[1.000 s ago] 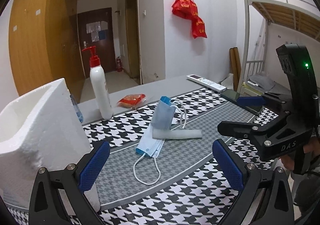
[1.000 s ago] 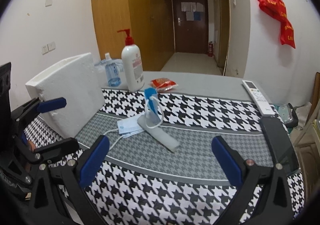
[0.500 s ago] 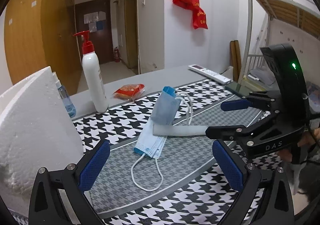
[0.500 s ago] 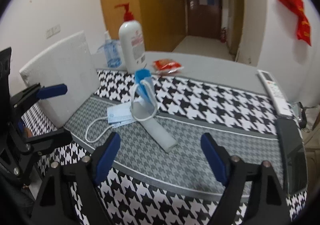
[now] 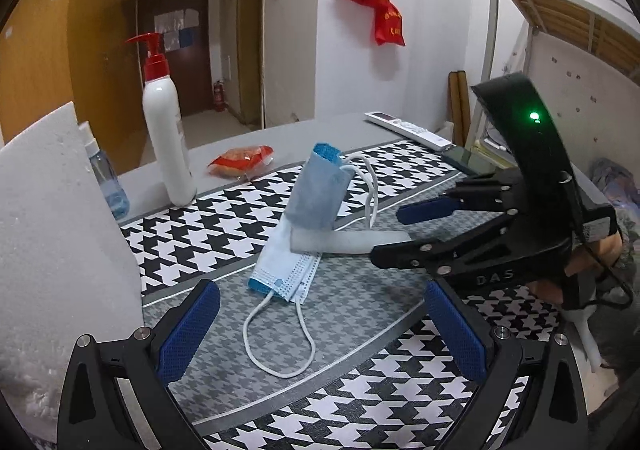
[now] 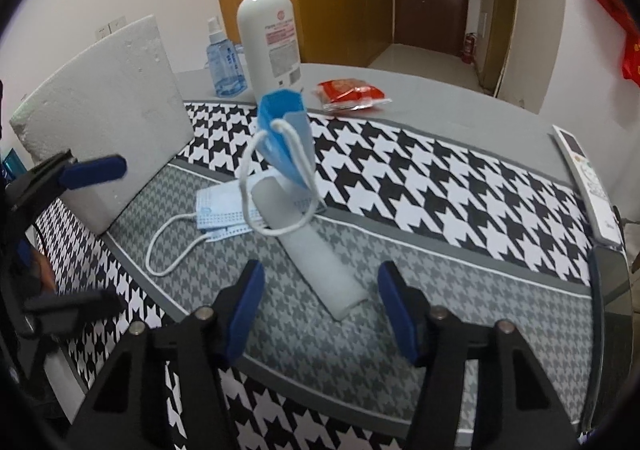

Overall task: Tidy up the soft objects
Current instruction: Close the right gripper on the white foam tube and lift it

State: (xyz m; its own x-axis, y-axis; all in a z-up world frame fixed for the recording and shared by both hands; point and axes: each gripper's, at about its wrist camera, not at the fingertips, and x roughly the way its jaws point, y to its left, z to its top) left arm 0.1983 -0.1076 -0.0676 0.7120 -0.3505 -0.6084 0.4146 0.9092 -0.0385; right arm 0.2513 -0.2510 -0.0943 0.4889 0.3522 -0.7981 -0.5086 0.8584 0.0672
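A flat blue face mask (image 5: pixel 285 272) lies on the houndstooth cloth (image 5: pixel 224 226), its ear loop trailing toward me. A grey foam strip (image 5: pixel 348 241) lies across it, with a second folded blue mask (image 5: pixel 318 185) standing on the strip. In the right wrist view the strip (image 6: pixel 316 250) runs between my right gripper's (image 6: pixel 322 308) open fingers, its near end level with the pads, not touching. The folded mask (image 6: pixel 286 129) and the flat mask (image 6: pixel 218 209) sit beyond. My left gripper (image 5: pixel 324 326) is open and empty, short of the flat mask. The right gripper (image 5: pixel 396 228) shows at the strip's right end.
A white foam box (image 5: pixel 56 217) stands at the left edge. A white pump bottle (image 5: pixel 166 141), a small blue spray bottle (image 5: pixel 106 177) and a red snack packet (image 5: pixel 242 159) sit behind the cloth. A remote (image 5: pixel 408 129) and a phone (image 5: pixel 466 161) lie at the right.
My right gripper has moved forward and down to the near end of the grey strip, its fingers now straddling it. My left gripper has edged closer to the flat mask.
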